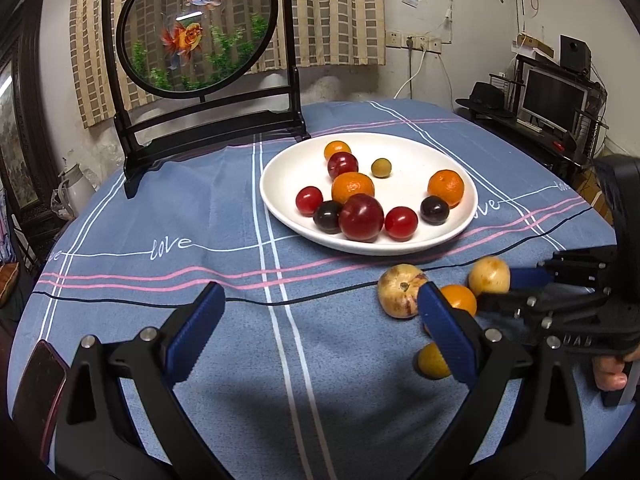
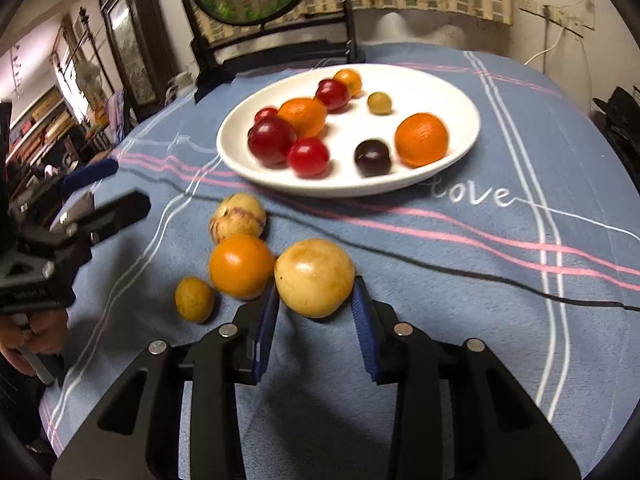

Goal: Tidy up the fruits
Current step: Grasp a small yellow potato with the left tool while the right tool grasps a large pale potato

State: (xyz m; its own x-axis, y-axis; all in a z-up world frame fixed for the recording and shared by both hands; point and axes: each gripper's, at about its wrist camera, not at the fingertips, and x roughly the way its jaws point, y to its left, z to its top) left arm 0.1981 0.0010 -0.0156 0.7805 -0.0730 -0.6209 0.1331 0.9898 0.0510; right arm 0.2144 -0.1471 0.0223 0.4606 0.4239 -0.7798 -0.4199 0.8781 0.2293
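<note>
A white plate (image 1: 288,168) (image 2: 456,92) holds several red, dark and orange fruits. In front of it on the blue cloth lie a pale speckled fruit (image 1: 400,290) (image 2: 240,216), an orange fruit (image 1: 460,298) (image 2: 242,266), a small yellow fruit (image 1: 430,362) (image 2: 194,299) and a big yellow fruit (image 1: 489,276) (image 2: 314,278). My right gripper (image 2: 316,304) (image 1: 516,284) is shut on the big yellow fruit, pads on both sides. My left gripper (image 1: 320,308) (image 2: 108,184) is open and empty, left of the loose fruits.
A framed round goldfish screen (image 1: 200,28) stands behind the plate. A thin black cable (image 1: 280,302) runs across the cloth in front of the plate. A phone (image 1: 38,392) lies at the near left edge. A desk with a monitor (image 1: 554,98) is at the right.
</note>
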